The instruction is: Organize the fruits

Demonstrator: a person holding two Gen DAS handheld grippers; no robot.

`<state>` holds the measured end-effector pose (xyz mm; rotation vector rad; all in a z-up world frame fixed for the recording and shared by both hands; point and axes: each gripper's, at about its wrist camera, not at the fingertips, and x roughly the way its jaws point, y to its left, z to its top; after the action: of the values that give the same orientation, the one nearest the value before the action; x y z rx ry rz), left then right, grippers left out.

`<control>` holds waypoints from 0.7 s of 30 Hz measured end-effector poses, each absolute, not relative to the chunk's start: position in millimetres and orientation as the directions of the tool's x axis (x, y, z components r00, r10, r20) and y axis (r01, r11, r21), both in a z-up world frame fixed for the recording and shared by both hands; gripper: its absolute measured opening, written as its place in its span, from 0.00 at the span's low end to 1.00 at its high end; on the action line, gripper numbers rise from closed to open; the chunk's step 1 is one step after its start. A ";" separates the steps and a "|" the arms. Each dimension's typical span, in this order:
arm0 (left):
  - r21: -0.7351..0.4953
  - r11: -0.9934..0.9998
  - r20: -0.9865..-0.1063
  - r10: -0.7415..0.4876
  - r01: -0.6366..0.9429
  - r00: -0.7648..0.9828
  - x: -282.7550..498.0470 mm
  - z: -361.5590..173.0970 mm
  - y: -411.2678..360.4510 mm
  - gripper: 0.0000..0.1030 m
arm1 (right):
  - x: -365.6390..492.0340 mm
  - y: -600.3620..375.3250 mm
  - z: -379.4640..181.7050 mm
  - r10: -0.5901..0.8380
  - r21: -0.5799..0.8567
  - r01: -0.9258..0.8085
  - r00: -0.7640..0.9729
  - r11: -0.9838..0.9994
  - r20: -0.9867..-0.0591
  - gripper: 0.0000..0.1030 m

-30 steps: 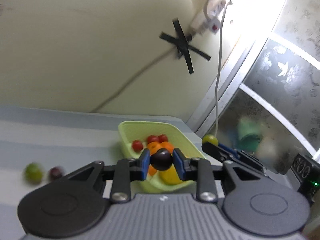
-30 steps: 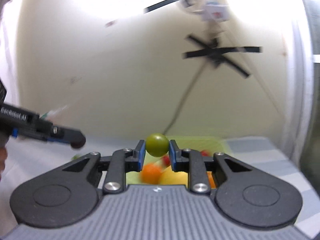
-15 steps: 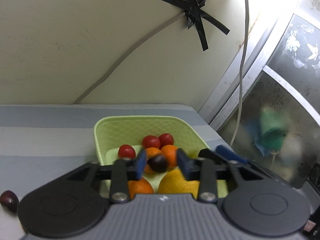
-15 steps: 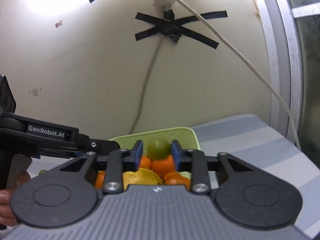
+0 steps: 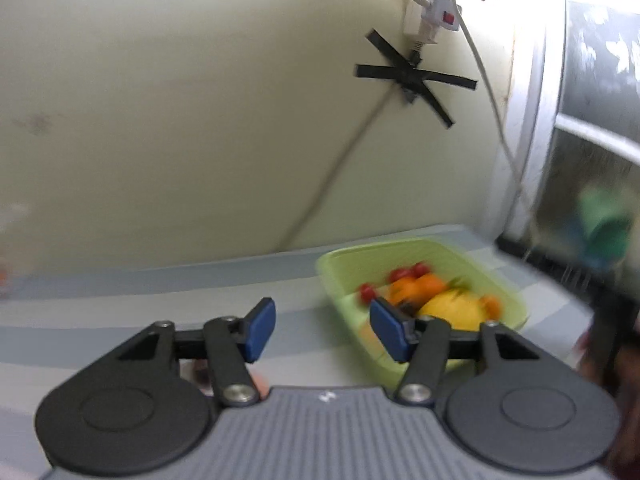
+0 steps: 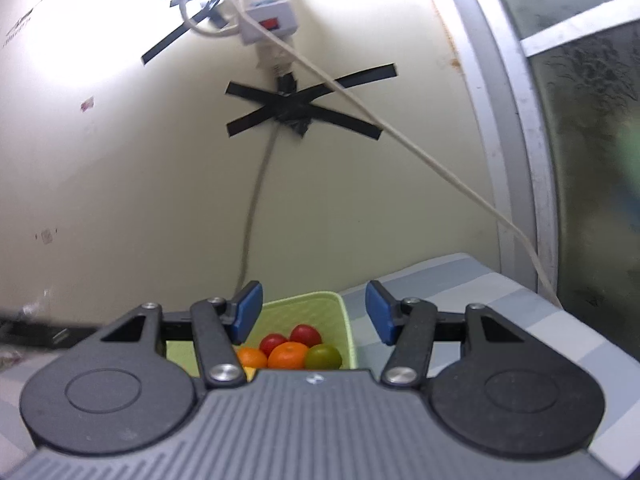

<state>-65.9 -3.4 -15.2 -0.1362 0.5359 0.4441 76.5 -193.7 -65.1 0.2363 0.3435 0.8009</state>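
A light green basket [image 5: 360,254] sits on the striped cloth, to the right of my left gripper [image 5: 324,332]. It holds red tomatoes [image 5: 406,272], oranges [image 5: 416,288] and a yellow fruit [image 5: 452,308], all blurred. The left jaws are opening with nothing between them. My right gripper [image 6: 314,317] hangs over the basket [image 6: 304,306], and its jaws are opening too, with nothing between them. Beneath it lie a green fruit [image 6: 323,356], an orange [image 6: 290,354] and two tomatoes [image 6: 306,334].
A grey-striped cloth [image 5: 120,292] covers the table. Behind it is a cream wall with a black tape cross [image 6: 296,108], a power strip [image 6: 268,16] and hanging cables. A window frame [image 6: 520,160] closes off the right side.
Both grippers have opened and let go: the dark fruit left the left pads, the green fruit left the right pads and lies in the basket. The left gripper swung left off the basket.
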 end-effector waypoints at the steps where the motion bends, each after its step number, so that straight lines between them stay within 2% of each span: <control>1: 0.019 0.884 -0.524 0.407 -0.467 0.748 -80.9 -17.6 -5.2 0.53 | 74.9 -195.9 -64.5 0.748 0.361 -0.661 0.629 0.658 -0.212 0.57; 9: 0.025 0.774 -0.578 0.528 -0.633 0.623 -166.5 -39.6 13.6 0.53 | 4.6 -195.7 -56.3 0.864 0.414 -0.759 0.444 0.503 -0.236 0.57; 21: 0.012 0.695 -0.560 0.601 -0.719 0.571 -226.2 -58.8 27.3 0.53 | -82.8 -183.3 -72.8 0.887 0.428 -0.786 0.326 0.446 -0.326 0.58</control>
<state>-226.2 27.3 -58.8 -0.2273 0.5664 0.7819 -82.8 -183.3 -72.8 0.2060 0.5623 1.1062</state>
